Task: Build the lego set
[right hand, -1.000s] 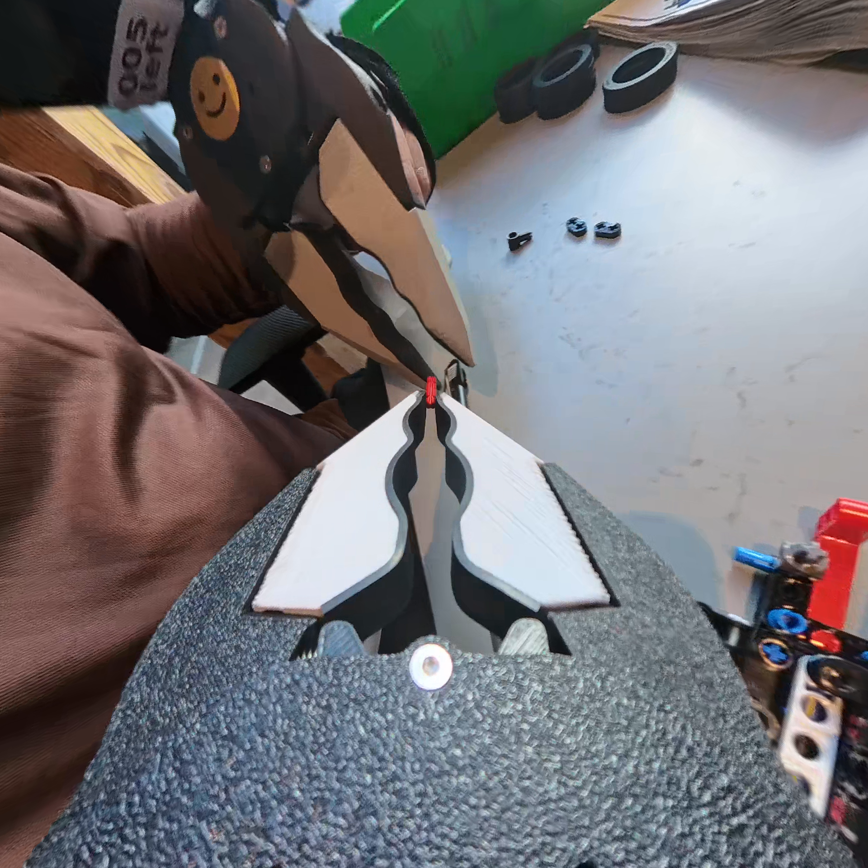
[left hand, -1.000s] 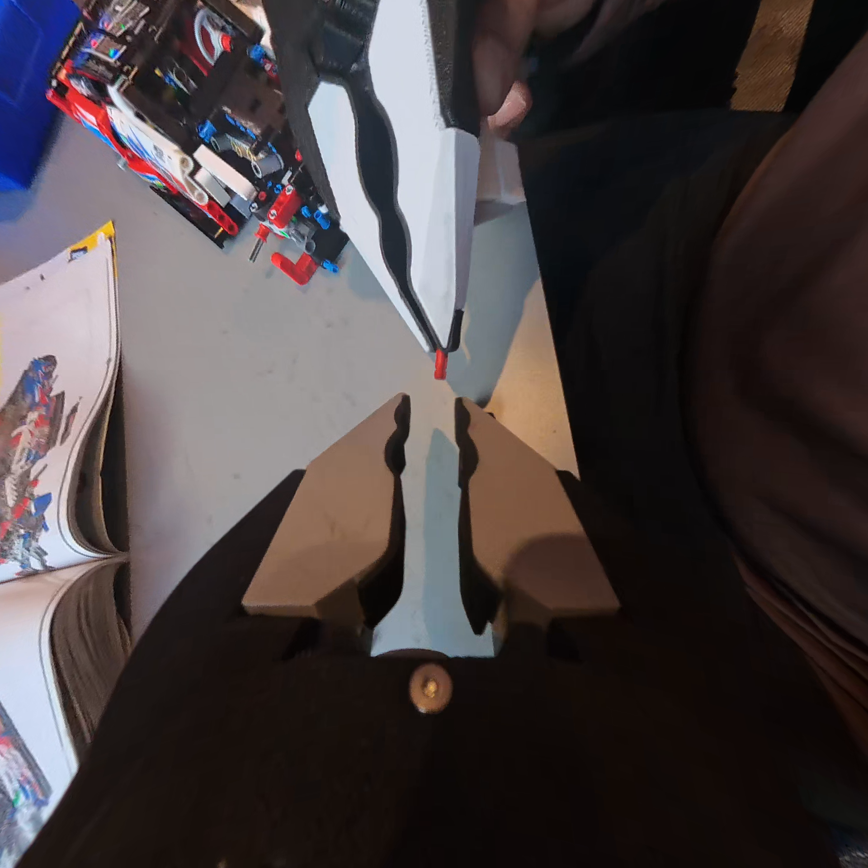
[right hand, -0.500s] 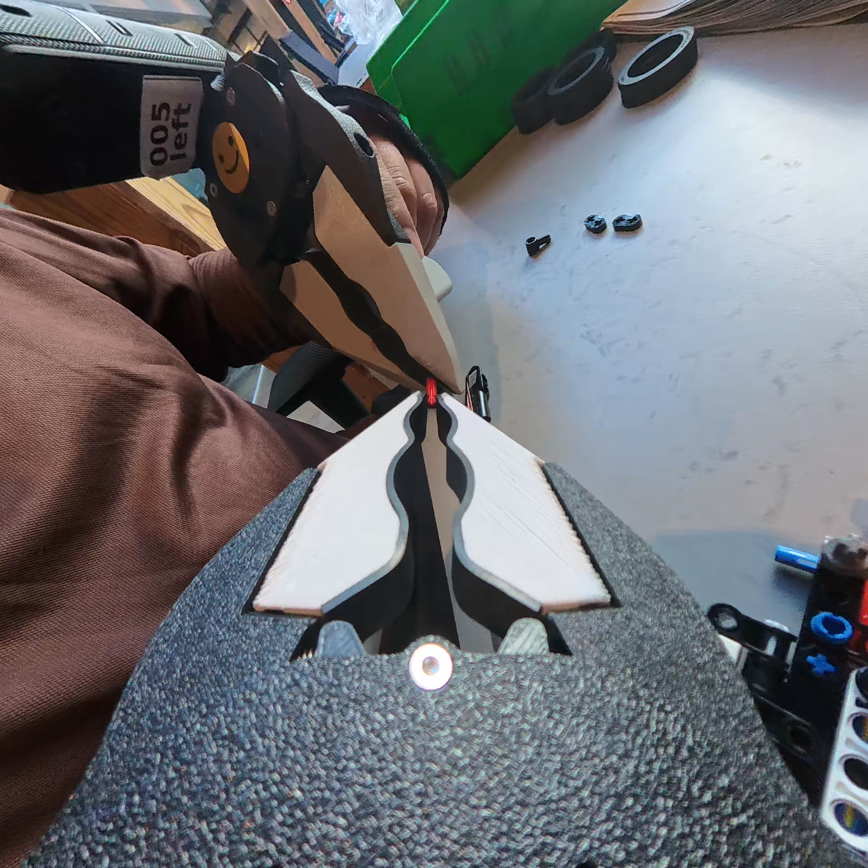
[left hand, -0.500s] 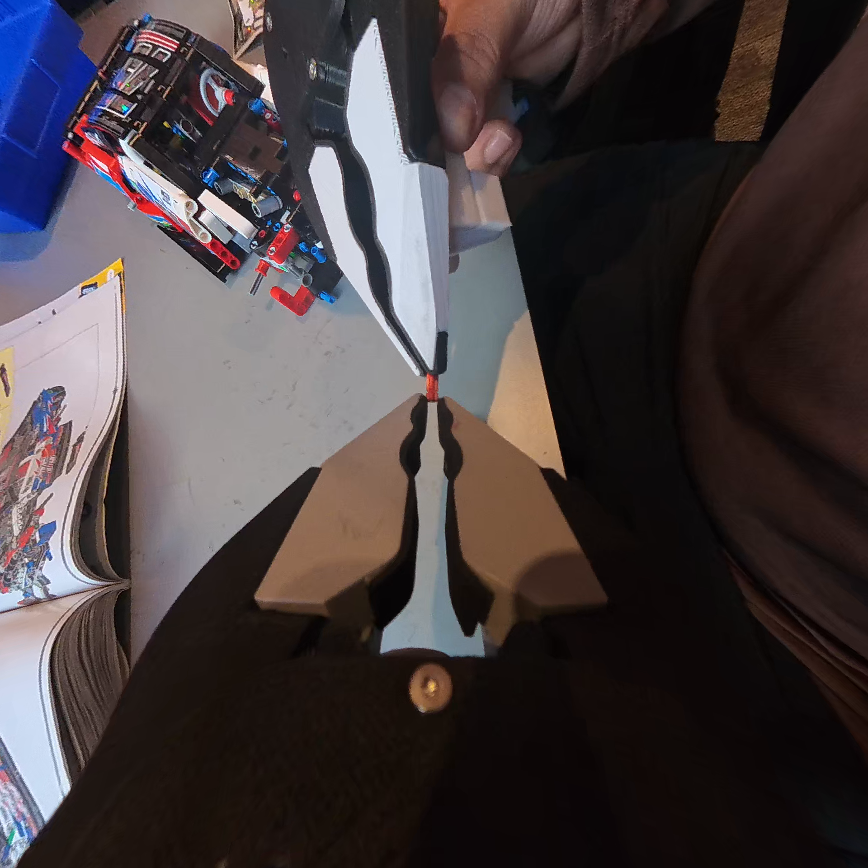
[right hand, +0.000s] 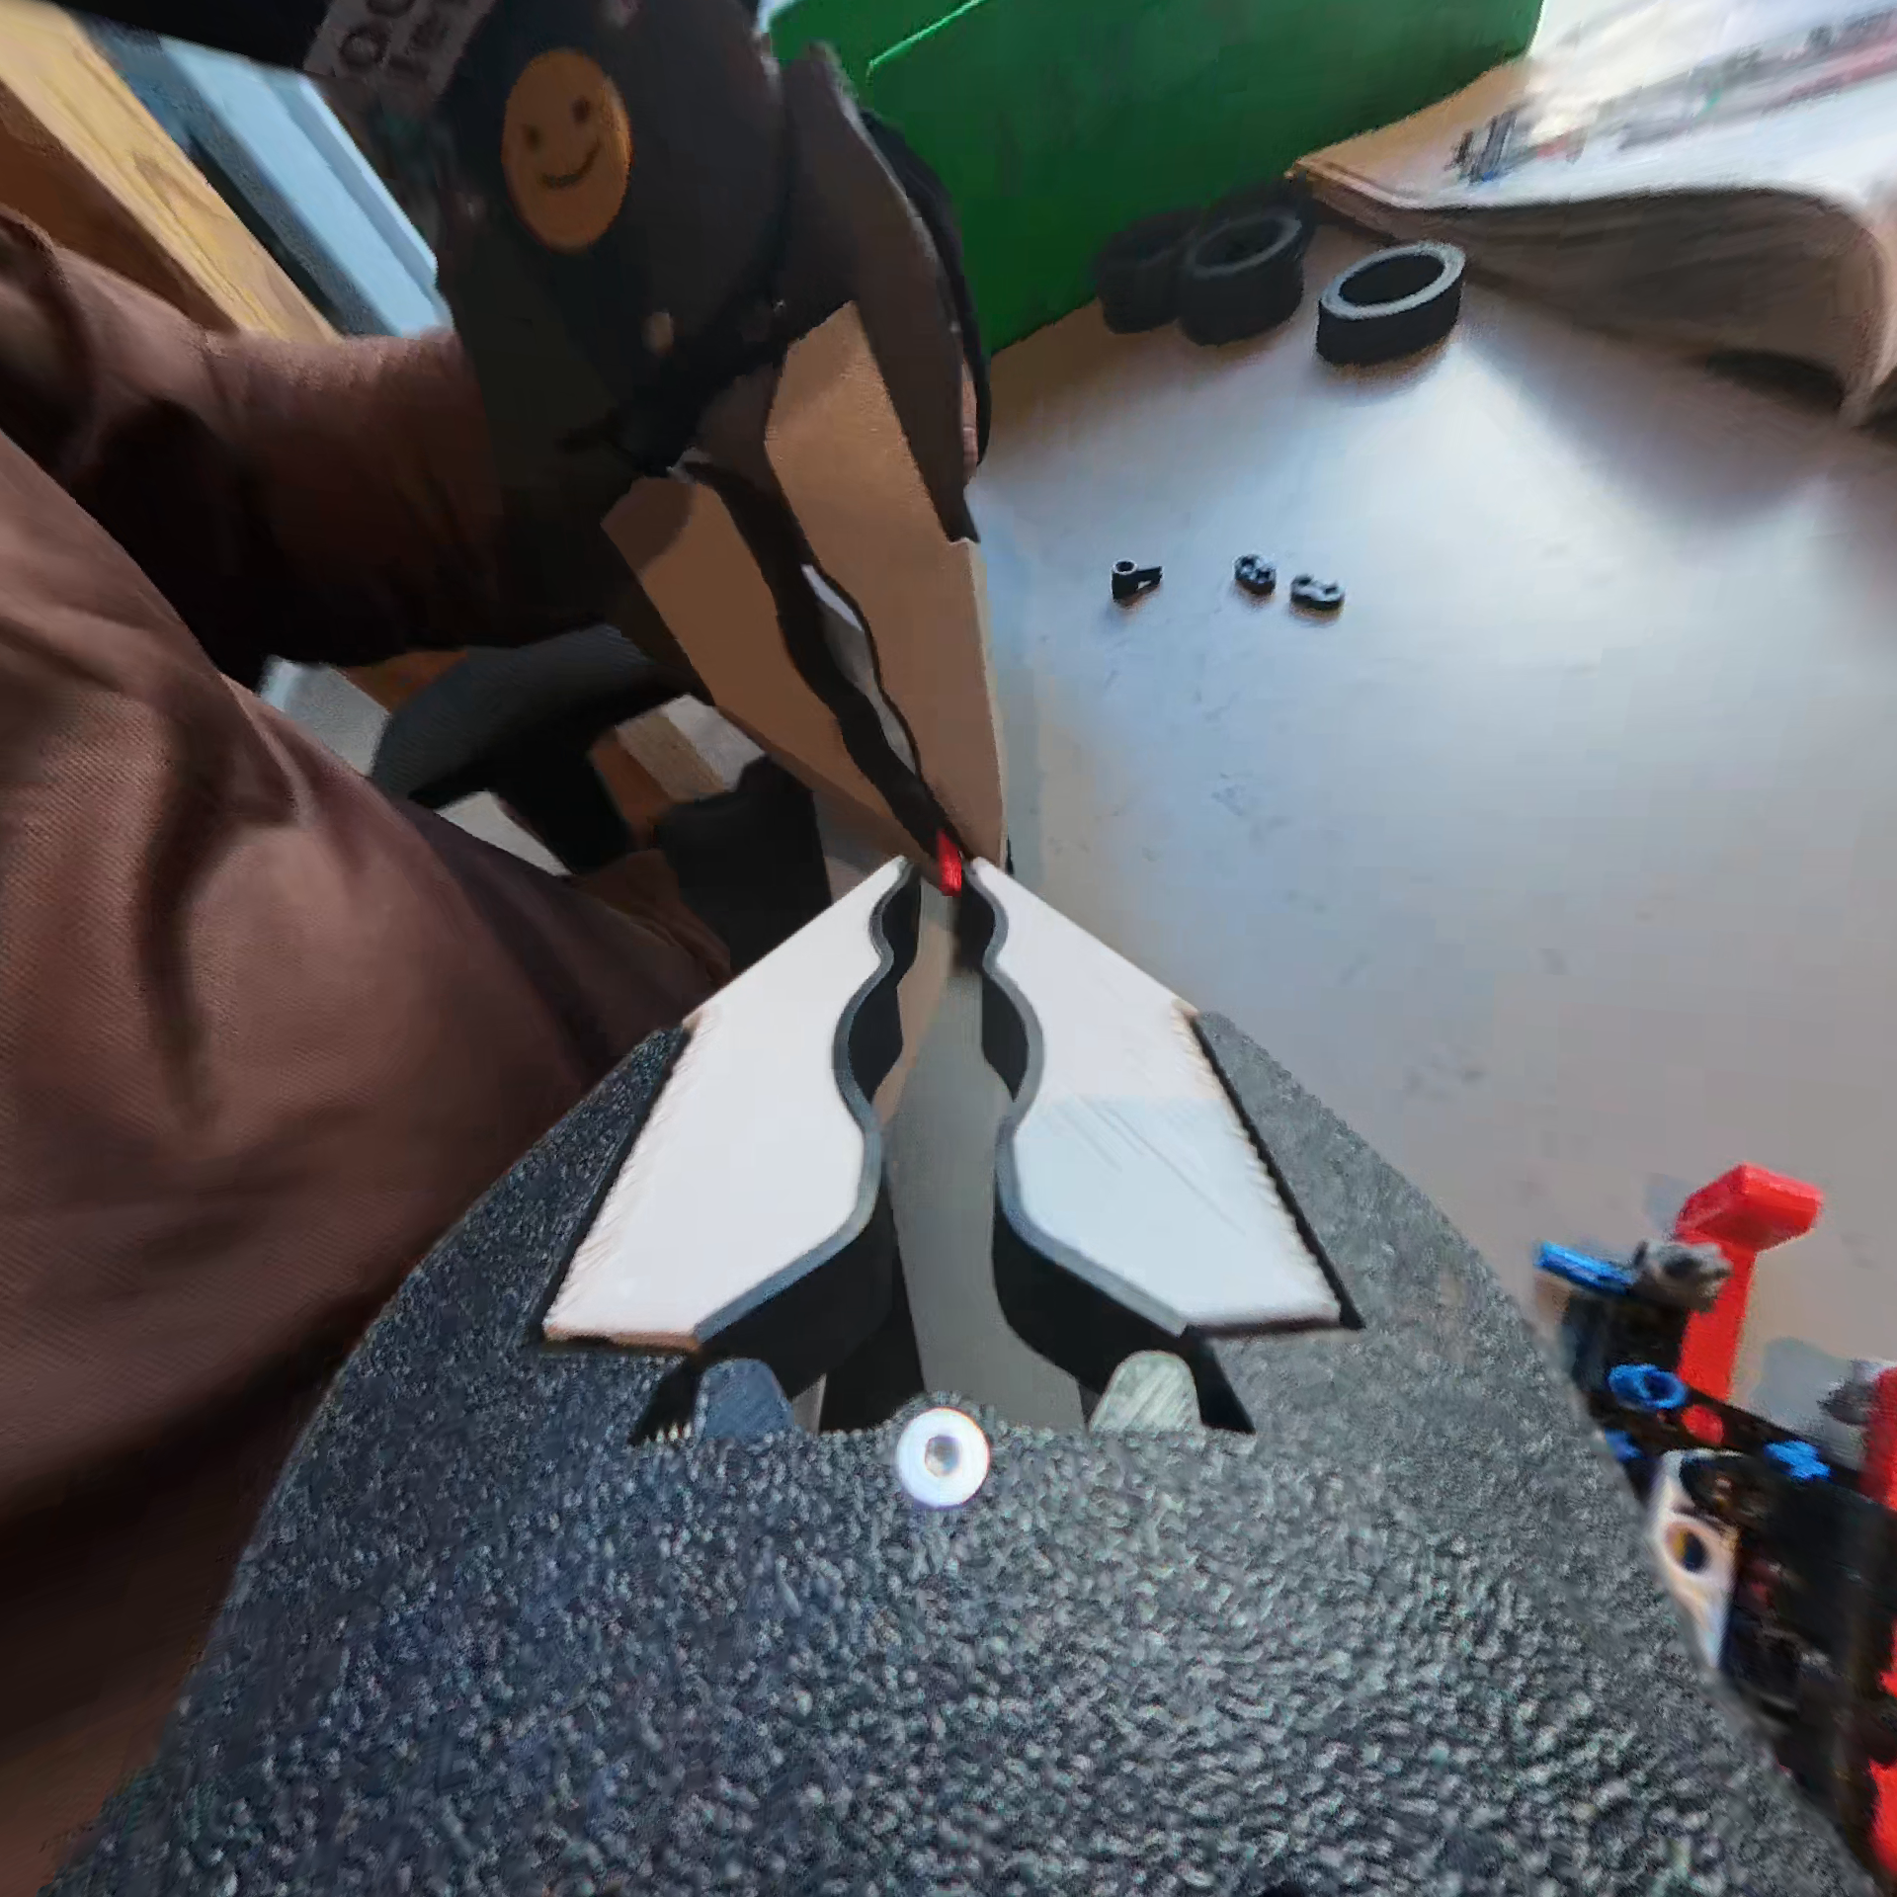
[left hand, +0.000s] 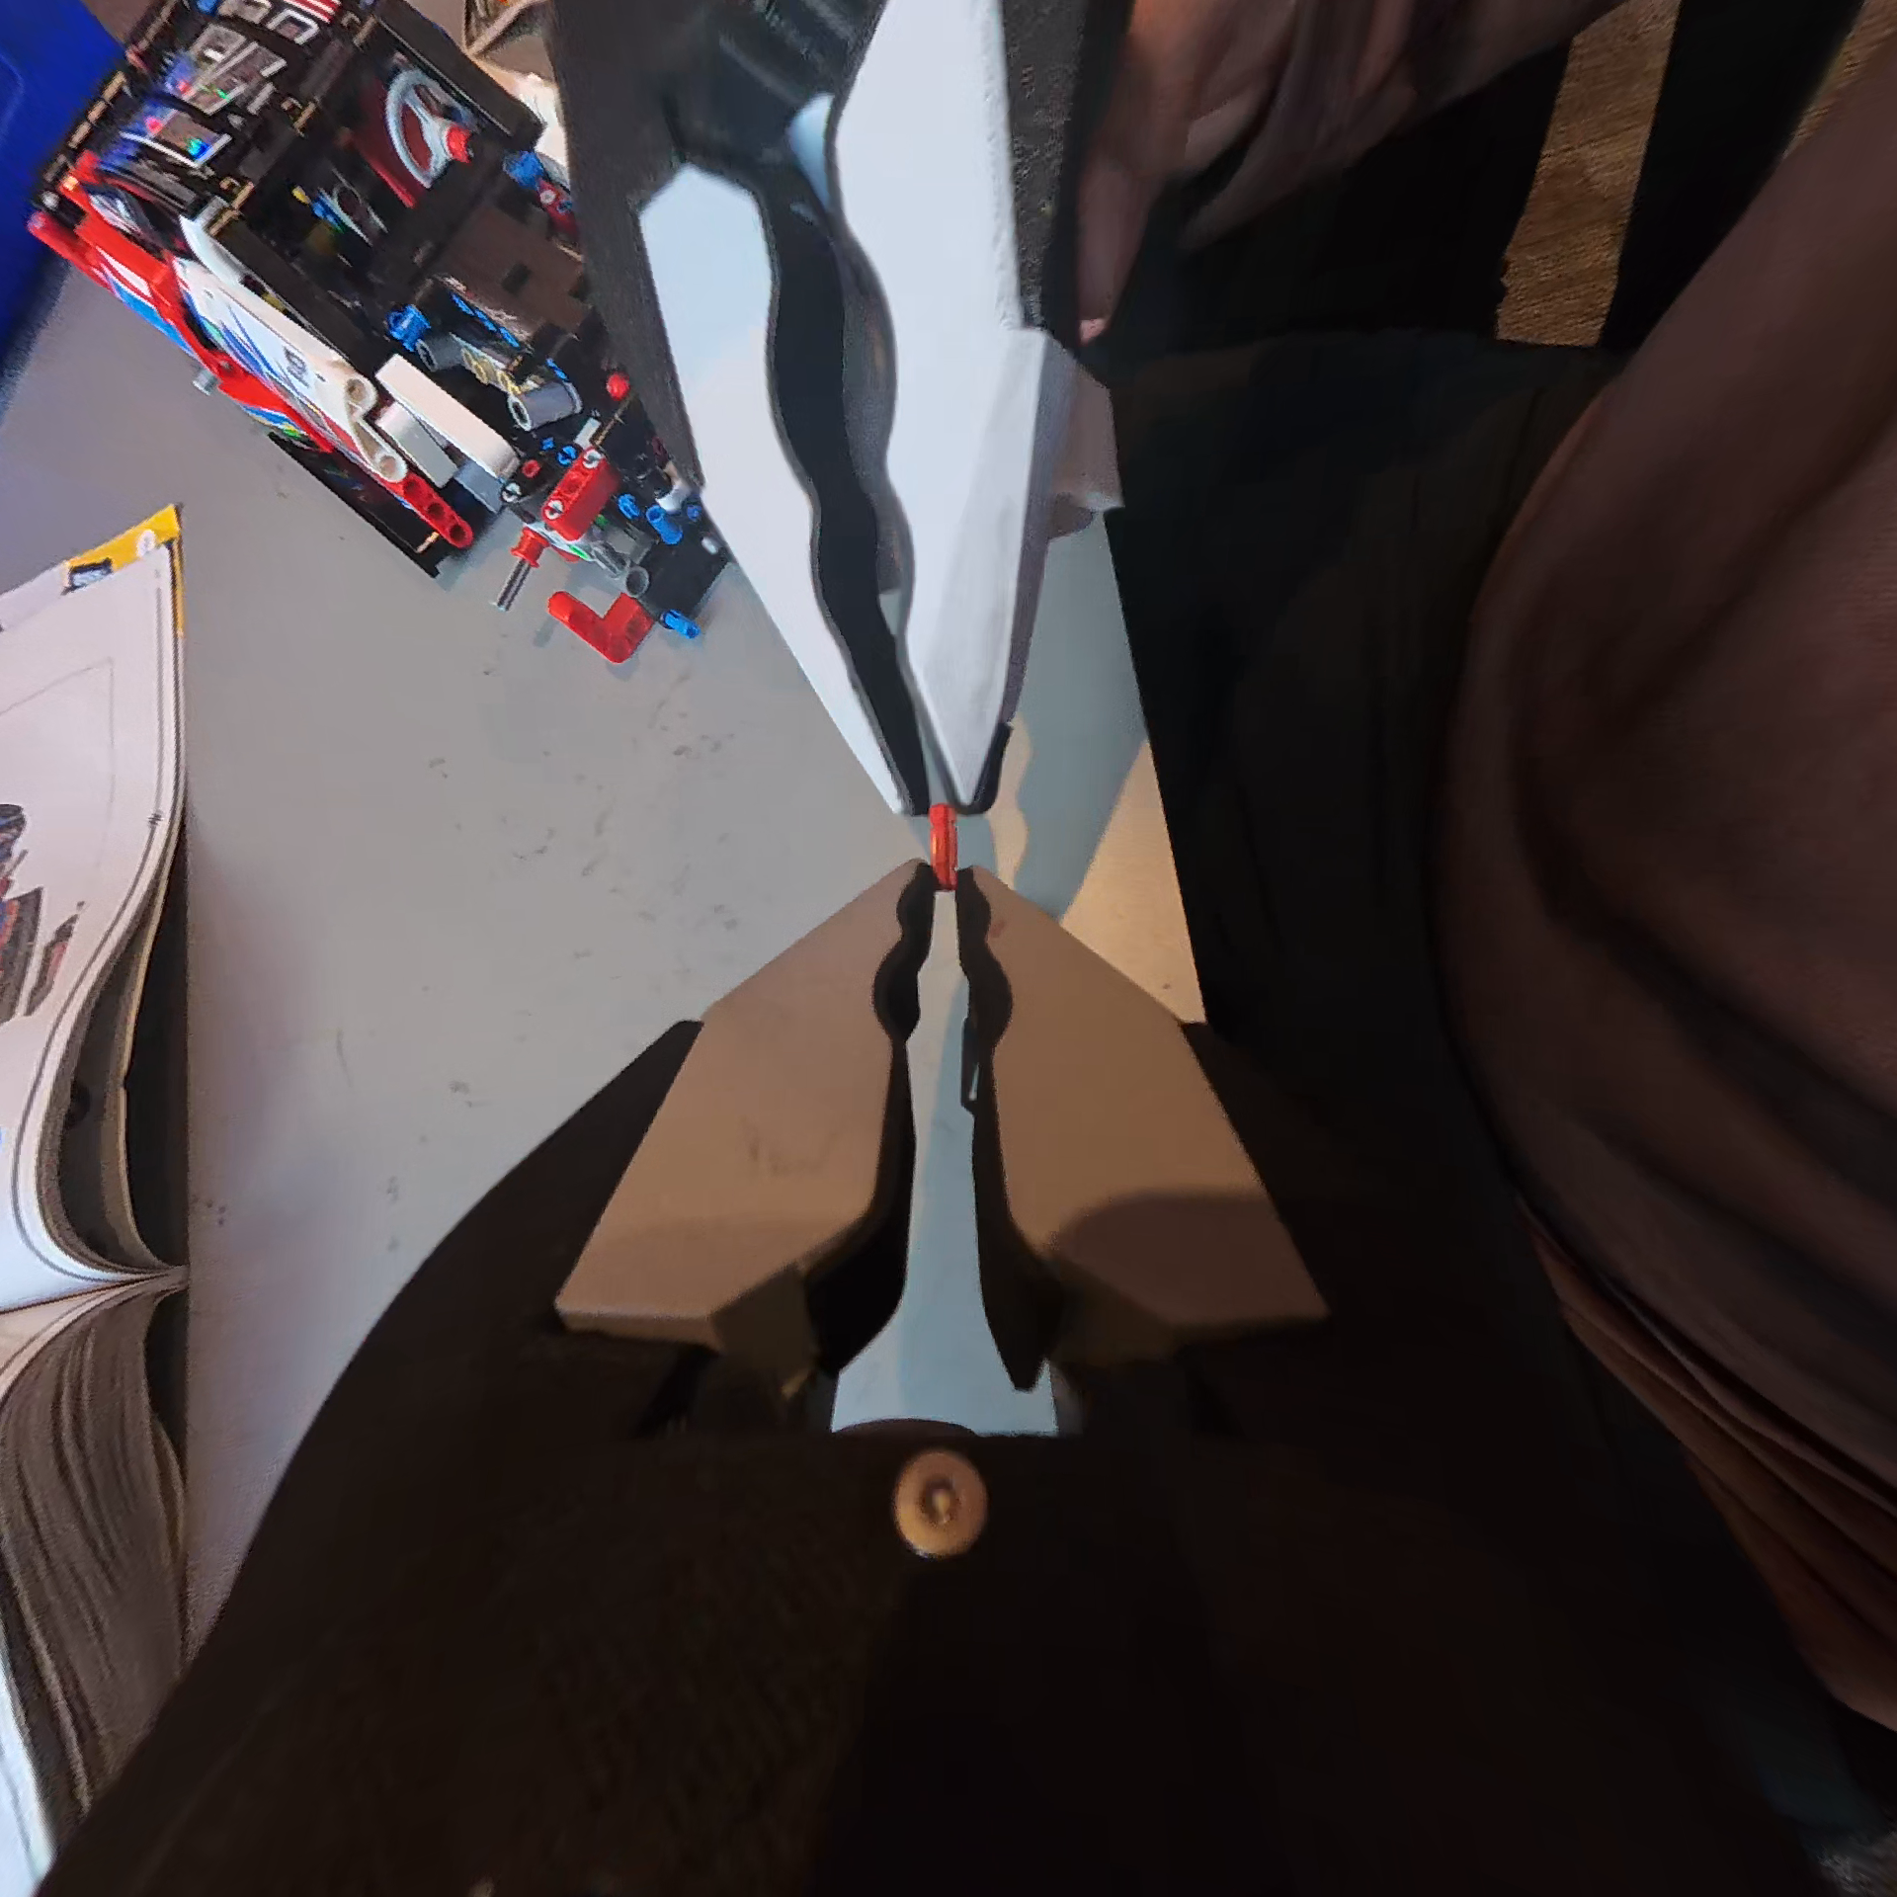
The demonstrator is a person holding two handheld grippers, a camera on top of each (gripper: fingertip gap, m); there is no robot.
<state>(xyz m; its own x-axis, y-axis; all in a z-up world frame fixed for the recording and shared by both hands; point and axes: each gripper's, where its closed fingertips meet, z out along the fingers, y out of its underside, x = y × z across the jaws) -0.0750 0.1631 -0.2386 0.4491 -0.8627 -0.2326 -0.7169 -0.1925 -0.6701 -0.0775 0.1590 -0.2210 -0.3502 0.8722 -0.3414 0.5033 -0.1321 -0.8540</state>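
Left gripper (left hand: 942, 885): tan, wedge-shaped fingers with wavy black inner edges, tips pinched on the near end of the red pin (left hand: 941, 848); body in deep shadow.
Right gripper (right hand: 942, 873): pale ridged fingers lined with black rubber, mounted in a pebbled black shell; in the left wrist view its tips (left hand: 944, 806) close on the pin's far end.
Red pin: small, smooth plastic cylinder, held tip to tip between both grippers above the table edge; in the right wrist view (right hand: 949, 860) blur makes the right fingers' contact hard to judge, though they probably grip it.
Lego model (left hand: 339, 308): blocky, partly built vehicle in black, red, white and blue, standing on the table well beyond the grippers; cut off by the frame.
Table (left hand: 462, 821): matte grey, scuffed surface.
Instruction booklet (left hand: 82, 924): thick, open, pages fanned; cropped at the edge.
Black tyres (right hand: 1386, 303): rubbery rings, blurred, near a green bin (right hand: 1129, 113).
Small black pieces (right hand: 1232, 580): three, too small to identify.
Person: brown ribbed sleeve (right hand: 257, 975) fills one side.
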